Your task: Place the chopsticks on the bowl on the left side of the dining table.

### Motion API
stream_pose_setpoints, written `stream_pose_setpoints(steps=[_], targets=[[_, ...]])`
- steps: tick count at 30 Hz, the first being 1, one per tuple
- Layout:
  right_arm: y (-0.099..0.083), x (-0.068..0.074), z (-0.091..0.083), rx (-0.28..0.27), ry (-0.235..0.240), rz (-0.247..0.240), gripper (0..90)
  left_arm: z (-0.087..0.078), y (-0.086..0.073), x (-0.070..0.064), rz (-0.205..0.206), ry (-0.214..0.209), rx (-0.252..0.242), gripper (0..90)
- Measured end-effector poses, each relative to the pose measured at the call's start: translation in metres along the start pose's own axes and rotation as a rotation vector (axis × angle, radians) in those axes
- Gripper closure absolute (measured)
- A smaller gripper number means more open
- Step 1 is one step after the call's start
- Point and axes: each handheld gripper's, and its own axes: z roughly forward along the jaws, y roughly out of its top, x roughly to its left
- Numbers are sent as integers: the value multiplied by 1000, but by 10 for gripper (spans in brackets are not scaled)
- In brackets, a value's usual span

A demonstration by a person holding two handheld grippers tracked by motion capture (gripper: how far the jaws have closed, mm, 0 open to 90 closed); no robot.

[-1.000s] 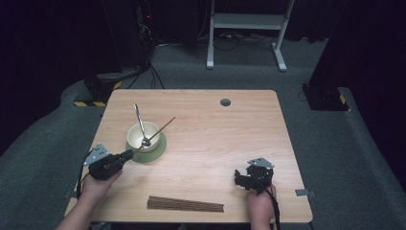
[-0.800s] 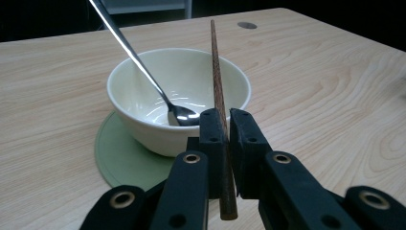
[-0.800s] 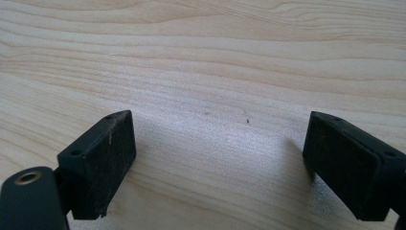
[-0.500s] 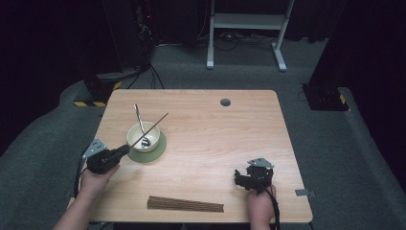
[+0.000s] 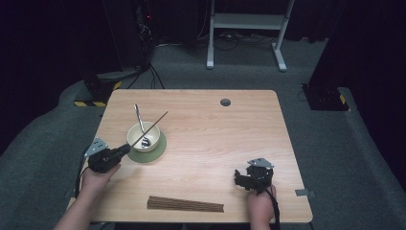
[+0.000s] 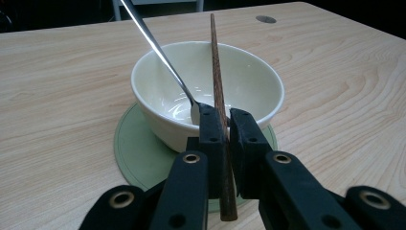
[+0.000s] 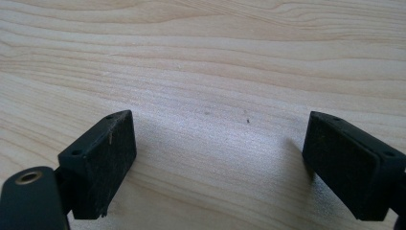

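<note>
A cream bowl (image 5: 143,136) (image 6: 206,96) sits on a green coaster (image 5: 158,149) (image 6: 131,153) at the table's left. A metal spoon (image 5: 139,120) (image 6: 158,50) leans in it. My left gripper (image 5: 125,149) (image 6: 226,129) is shut on a dark wooden chopstick (image 5: 152,127) (image 6: 216,76), which slants up across the bowl toward the far right. A bundle of several more chopsticks (image 5: 186,204) lies near the front edge. My right gripper (image 5: 238,177) (image 7: 218,158) rests open on bare wood at the front right, holding nothing.
The wooden table (image 5: 215,134) has a round cable hole (image 5: 225,102) (image 6: 265,19) at the back. Past the far edge are a white desk frame (image 5: 246,28) and cables on the grey floor.
My left gripper has pulled back toward the near left, and the chopstick it holds has swung up to lie across the bowl. The right gripper has stayed still.
</note>
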Motion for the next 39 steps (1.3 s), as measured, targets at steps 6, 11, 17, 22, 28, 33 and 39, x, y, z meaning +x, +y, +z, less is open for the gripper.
stream_pose_setpoints(steps=[6,11,17,22,28,33,39], targets=[[0,0,0,0,0,0,110,0,0,0,-12,-5,2,747],[0,0,0,1,1,1,109,-2,1,-2,-12,5,-5,646],[0,0,0,0,1,0,108,-10,2,-12,15,8,1,554],[0,0,0,2,3,2,106,-19,1,-25,47,-5,6,536],[0,0,0,3,3,3,103,-22,-6,-40,64,-32,33,531],[1,0,1,3,3,2,99,-22,-10,-54,88,-60,62,554],[1,0,1,3,5,-1,99,-15,-14,-66,120,-83,98,554]])
